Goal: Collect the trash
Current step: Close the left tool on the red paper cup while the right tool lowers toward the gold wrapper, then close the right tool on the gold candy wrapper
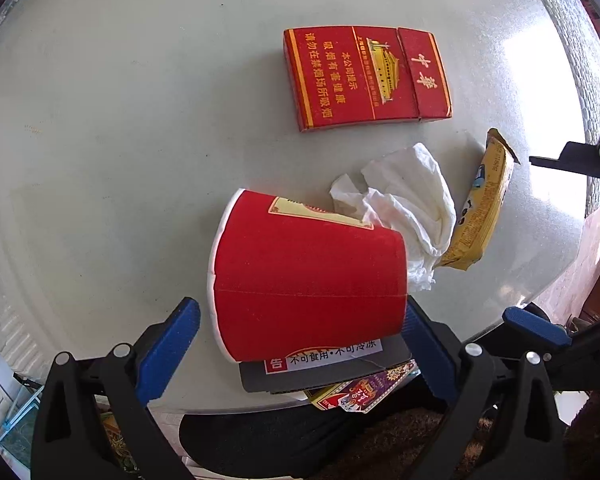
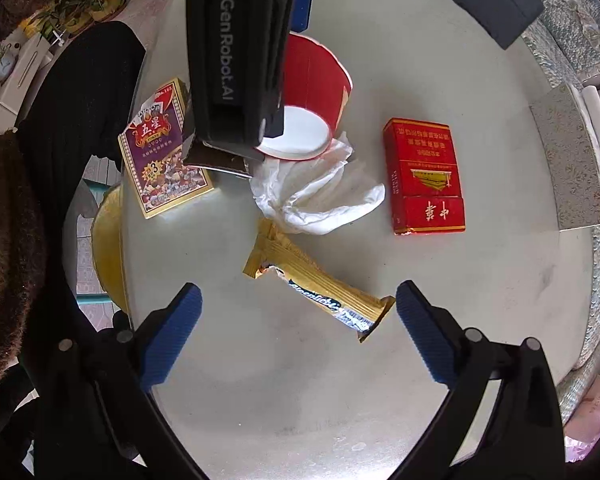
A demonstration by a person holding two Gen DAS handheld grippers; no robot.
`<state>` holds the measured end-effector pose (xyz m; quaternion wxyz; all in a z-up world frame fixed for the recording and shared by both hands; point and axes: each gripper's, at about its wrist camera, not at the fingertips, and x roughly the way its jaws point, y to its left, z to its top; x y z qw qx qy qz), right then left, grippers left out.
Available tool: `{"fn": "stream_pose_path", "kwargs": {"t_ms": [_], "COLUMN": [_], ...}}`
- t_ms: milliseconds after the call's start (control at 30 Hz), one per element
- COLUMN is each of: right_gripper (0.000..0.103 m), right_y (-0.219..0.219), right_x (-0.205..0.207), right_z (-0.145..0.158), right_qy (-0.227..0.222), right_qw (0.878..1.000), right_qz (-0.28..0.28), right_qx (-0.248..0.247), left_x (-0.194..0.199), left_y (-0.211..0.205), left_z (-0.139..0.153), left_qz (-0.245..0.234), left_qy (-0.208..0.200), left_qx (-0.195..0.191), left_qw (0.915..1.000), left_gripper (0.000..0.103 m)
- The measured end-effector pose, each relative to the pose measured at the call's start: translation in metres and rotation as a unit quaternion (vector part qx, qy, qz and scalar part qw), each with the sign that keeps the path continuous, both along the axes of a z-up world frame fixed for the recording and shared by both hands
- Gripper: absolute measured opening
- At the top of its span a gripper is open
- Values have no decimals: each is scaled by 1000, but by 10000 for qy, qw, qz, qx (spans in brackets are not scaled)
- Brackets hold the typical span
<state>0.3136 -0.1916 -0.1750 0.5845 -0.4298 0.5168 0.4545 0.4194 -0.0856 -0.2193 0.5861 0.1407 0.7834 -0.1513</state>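
A red paper cup (image 1: 308, 280) lies on its side on the round glass table (image 1: 100, 140), between the open jaws of my left gripper (image 1: 300, 340); whether the pads touch it I cannot tell. The cup also shows in the right wrist view (image 2: 316, 80). A crumpled white tissue (image 1: 412, 204) (image 2: 320, 192) lies against the cup. A yellow snack wrapper (image 1: 480, 208) (image 2: 320, 284) lies beside the tissue. My right gripper (image 2: 298, 334) is open and empty, its fingers on either side of the wrapper's near end. A red cigarette pack (image 1: 364, 76) (image 2: 424, 176) lies flat further out.
A purple playing-card box (image 2: 162, 152) and a dark card (image 1: 324, 372) lie at the table edge by the cup. A yellow stool (image 2: 108, 248) stands below the table edge. A patterned sofa (image 2: 580, 60) with a grey box (image 2: 572, 160) borders the far side.
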Motion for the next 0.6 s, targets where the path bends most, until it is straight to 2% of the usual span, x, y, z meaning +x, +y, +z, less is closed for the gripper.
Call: {"fn": "stream_pose_path", "kwargs": {"t_ms": [67, 133, 200, 367, 567, 600], "right_gripper": [95, 84, 80, 78, 54, 48], "right_y": [-1, -2, -3, -1, -5, -5], "right_x": [2, 5, 8, 11, 17, 18], "right_z": [-10, -18, -25, -37, -40, -39], "right_qy": [4, 26, -14, 1, 183, 184], "right_qw": [10000, 9999, 9999, 9998, 9998, 9998], "right_qz": [18, 23, 14, 95, -56, -100], "right_qx": [-57, -96, -134, -194, -59, -45], "left_x": [1, 2, 6, 7, 7, 9], "left_y": [0, 2, -2, 1, 10, 14], "left_z": [-4, -6, -8, -11, -13, -14], "left_qz": [-24, -25, -23, 46, 144, 138], "left_qy": [29, 53, 92, 122, 156, 133], "left_qx": [-2, -1, -13, -51, -175, -168], "left_qw": [10000, 10000, 10000, 9999, 9996, 9997], "left_gripper": [96, 96, 96, 96, 95, 95]}}
